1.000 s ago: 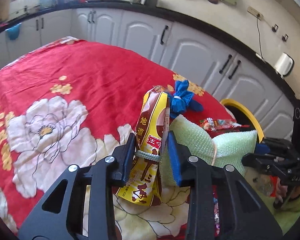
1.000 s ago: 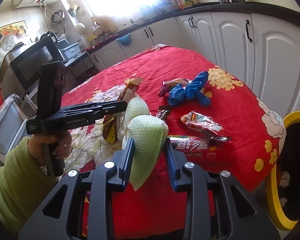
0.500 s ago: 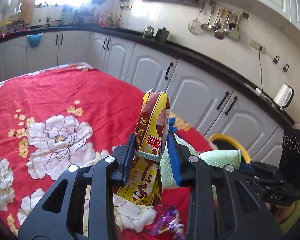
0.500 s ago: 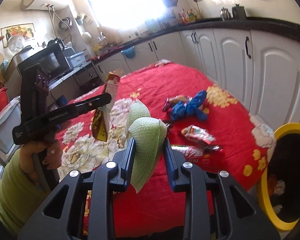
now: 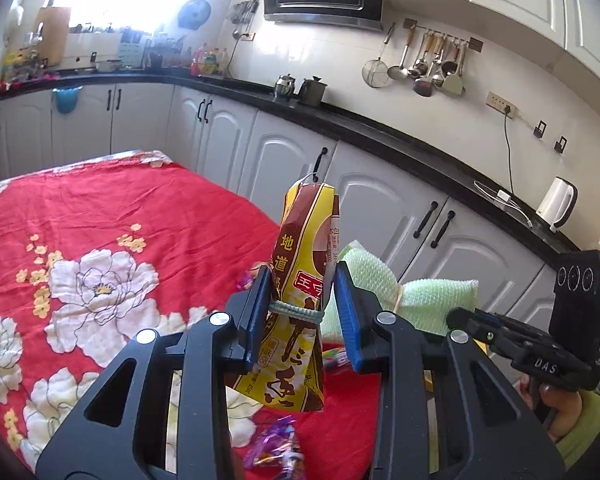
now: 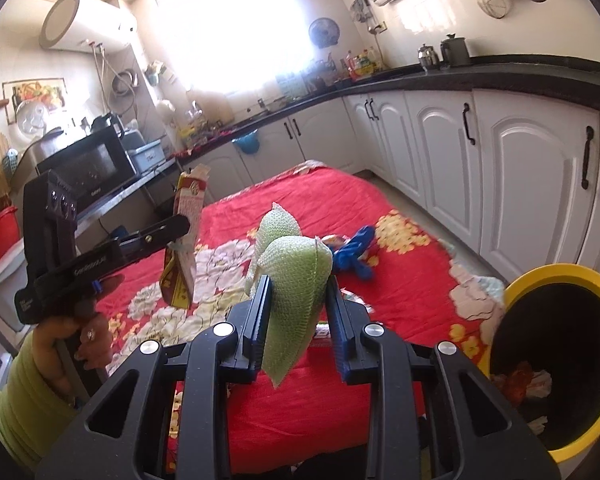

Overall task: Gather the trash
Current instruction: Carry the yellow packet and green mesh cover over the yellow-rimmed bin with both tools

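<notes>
My left gripper (image 5: 302,312) is shut on a yellow and brown snack bag (image 5: 304,276) tied with a green band, held upright above the red flowered tablecloth (image 5: 100,216). The bag also shows in the right wrist view (image 6: 182,256). My right gripper (image 6: 296,316) is shut on a green bubble-wrap bundle (image 6: 296,276), also seen in the left wrist view (image 5: 428,296). A yellow-rimmed trash bin (image 6: 556,360) with trash inside stands at the lower right, beside the table.
A blue glove (image 6: 356,248) and several snack wrappers (image 6: 352,300) lie on the cloth. A purple candy wrapper (image 5: 276,444) lies near the table's front. White cabinets (image 6: 500,168) with a black counter run along the right and back.
Both grippers have risen well above the table with their loads. The views now look higher, showing more of the kitchen walls. The bin has come nearer in the right wrist view.
</notes>
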{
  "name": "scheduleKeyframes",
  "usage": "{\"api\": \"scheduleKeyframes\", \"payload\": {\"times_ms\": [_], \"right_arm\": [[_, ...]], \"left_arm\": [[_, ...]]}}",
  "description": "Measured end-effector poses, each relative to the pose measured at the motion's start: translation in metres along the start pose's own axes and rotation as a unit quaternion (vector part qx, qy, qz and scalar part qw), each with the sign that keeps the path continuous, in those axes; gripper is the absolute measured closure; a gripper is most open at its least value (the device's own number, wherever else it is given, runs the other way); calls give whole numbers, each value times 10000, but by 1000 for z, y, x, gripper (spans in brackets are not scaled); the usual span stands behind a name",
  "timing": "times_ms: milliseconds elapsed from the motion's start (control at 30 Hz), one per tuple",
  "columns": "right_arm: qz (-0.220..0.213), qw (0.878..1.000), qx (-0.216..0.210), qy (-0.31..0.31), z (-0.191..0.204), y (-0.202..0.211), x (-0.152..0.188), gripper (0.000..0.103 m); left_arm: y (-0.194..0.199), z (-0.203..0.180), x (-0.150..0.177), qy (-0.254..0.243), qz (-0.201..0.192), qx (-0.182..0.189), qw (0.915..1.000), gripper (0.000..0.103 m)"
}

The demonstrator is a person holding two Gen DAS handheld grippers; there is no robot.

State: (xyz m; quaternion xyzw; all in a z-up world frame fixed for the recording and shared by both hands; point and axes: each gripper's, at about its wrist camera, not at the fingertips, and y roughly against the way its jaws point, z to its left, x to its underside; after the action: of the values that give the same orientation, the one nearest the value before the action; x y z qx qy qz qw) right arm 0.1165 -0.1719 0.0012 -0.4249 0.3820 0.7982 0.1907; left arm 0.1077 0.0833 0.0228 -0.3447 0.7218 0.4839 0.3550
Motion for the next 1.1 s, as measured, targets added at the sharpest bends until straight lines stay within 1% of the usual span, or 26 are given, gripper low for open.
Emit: {"api": "scheduleKeyframes", "payload": {"times_ms": [367,867,1100], "right_arm": [[-347,9991,217,-89,-30,37,-9,77],[-797,9937,685,-387,-80,95,-13,77],[-934,9902,918,-485,-98,113,-13,77]], "left_arm": [[4,-44,-7,-265,-187,68,9995,78],[-7,-95,-8,-376,-196,317,9986,78],[-19,-121,-6,-470,-145,467,9977,78]]}}
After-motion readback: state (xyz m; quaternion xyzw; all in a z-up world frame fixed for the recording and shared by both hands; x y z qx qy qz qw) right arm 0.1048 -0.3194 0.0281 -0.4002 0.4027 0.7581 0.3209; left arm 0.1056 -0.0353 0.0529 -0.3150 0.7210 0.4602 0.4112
